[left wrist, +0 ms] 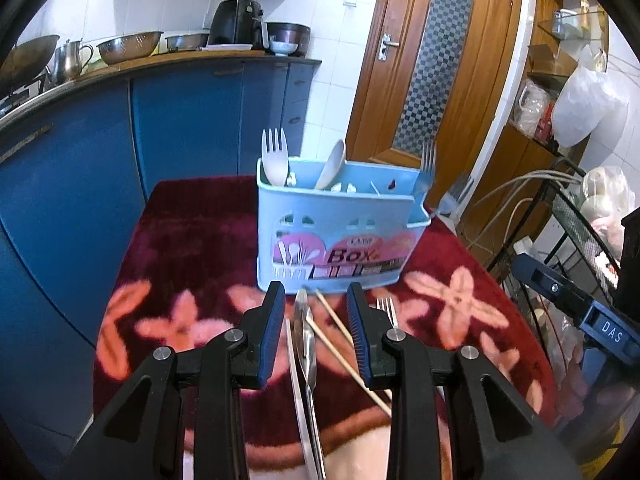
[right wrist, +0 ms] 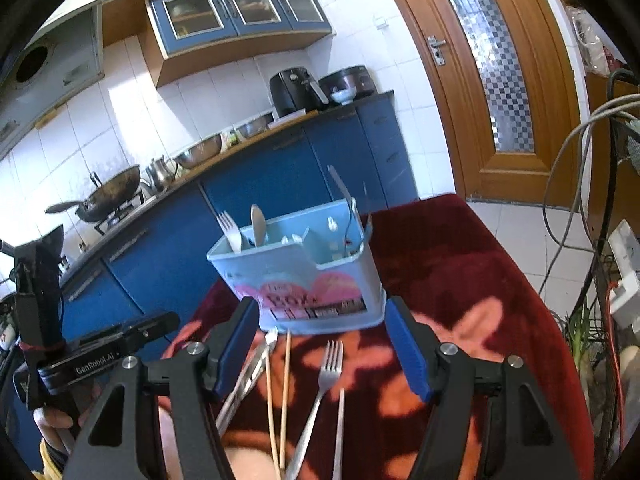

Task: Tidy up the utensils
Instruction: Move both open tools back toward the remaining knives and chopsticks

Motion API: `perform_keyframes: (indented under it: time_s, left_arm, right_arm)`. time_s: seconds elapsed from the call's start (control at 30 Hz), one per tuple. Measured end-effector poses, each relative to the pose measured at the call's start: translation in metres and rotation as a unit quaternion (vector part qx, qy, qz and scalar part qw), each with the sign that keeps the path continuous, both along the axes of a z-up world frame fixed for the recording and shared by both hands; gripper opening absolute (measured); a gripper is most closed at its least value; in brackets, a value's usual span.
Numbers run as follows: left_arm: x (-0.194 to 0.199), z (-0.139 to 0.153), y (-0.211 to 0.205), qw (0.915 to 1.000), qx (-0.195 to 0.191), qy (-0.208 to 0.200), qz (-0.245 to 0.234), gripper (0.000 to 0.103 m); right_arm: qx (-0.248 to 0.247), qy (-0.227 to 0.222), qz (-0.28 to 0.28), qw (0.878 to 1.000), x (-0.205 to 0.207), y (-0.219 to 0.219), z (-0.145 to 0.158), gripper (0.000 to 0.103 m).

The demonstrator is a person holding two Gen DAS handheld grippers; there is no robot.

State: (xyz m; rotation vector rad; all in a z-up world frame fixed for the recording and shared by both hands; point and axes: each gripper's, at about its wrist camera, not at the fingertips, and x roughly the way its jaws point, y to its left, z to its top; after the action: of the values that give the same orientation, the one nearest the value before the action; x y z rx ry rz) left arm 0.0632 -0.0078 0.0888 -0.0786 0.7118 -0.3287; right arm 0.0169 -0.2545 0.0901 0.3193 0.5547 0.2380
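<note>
A light-blue utensil box stands on a dark-red flowered cloth. It holds a white plastic fork, a white spoon and a metal fork. Loose on the cloth in front of it lie metal knives, two chopsticks and a metal fork. My left gripper hovers open above the knives, touching nothing. My right gripper stands open wider, over the chopsticks and fork, just short of the box.
Blue kitchen cabinets with pots and an air fryer run along the left and back. A wooden door is behind the table. A wire rack with cables and bags stands close at the right edge.
</note>
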Motion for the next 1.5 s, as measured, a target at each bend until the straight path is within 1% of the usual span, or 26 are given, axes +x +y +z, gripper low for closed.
perform_keyframes:
  time_s: [0.2, 0.5, 0.67, 0.83, 1.0, 1.03, 1.07, 1.1, 1.2, 1.23, 1.33, 1.4, 1.47, 1.5]
  left_arm:
    - [0.0, -0.016, -0.001, 0.9997, 0.013, 0.022, 0.001, 0.032]
    - [0.015, -0.049, 0.0, 0.9967, 0.027, 0.077, 0.007, 0.032]
    - [0.023, -0.065, -0.003, 0.9942, 0.039, 0.1, -0.001, 0.032]
    - [0.027, -0.078, -0.008, 0.9922, 0.038, 0.118, -0.015, 0.032]
    - [0.03, -0.084, -0.017, 0.9916, 0.043, 0.118, -0.031, 0.032]
    - [0.03, -0.085, -0.018, 0.9916, 0.044, 0.117, -0.034, 0.031]
    - [0.03, -0.086, -0.019, 0.9916, 0.045, 0.116, -0.036, 0.026]
    - [0.03, -0.087, -0.02, 0.9915, 0.047, 0.115, -0.037, 0.024]
    - [0.03, -0.09, -0.023, 0.9911, 0.05, 0.116, -0.042, 0.019]
    - [0.03, -0.091, -0.025, 0.9909, 0.053, 0.115, -0.044, 0.017]
    - [0.029, -0.092, -0.031, 0.9904, 0.058, 0.112, -0.055, 0.017]
    - [0.029, -0.094, -0.036, 0.9897, 0.061, 0.114, -0.061, 0.017]
    - [0.03, -0.097, -0.039, 0.9891, 0.061, 0.119, -0.061, 0.017]
    - [0.03, -0.098, -0.039, 0.9891, 0.062, 0.12, -0.059, 0.017]
  right_arm:
    - [-0.003, 0.031, 0.003, 1.0, -0.003, -0.001, -0.019, 0.068]
    - [-0.006, 0.081, 0.011, 0.997, 0.006, -0.001, -0.048, 0.068]
    - [-0.014, 0.113, 0.016, 0.993, 0.009, 0.001, -0.065, 0.068]
    - [-0.035, 0.134, 0.026, 0.99, 0.006, 0.007, -0.078, 0.067]
    - [-0.058, 0.144, 0.042, 0.987, 0.003, 0.016, -0.085, 0.054]
    - [-0.06, 0.145, 0.045, 0.987, 0.003, 0.017, -0.086, 0.052]
    - [-0.061, 0.147, 0.048, 0.986, 0.003, 0.018, -0.087, 0.048]
    - [-0.063, 0.15, 0.049, 0.985, 0.003, 0.019, -0.088, 0.044]
    - [-0.064, 0.158, 0.058, 0.984, 0.003, 0.022, -0.092, 0.037]
    - [-0.067, 0.16, 0.062, 0.983, 0.003, 0.023, -0.094, 0.036]
    - [-0.078, 0.165, 0.067, 0.981, 0.005, 0.027, -0.099, 0.033]
    - [-0.09, 0.169, 0.067, 0.979, 0.006, 0.03, -0.103, 0.027]
    - [-0.101, 0.167, 0.069, 0.978, 0.006, 0.033, -0.105, 0.025]
    - [-0.107, 0.165, 0.069, 0.978, 0.006, 0.033, -0.105, 0.018]
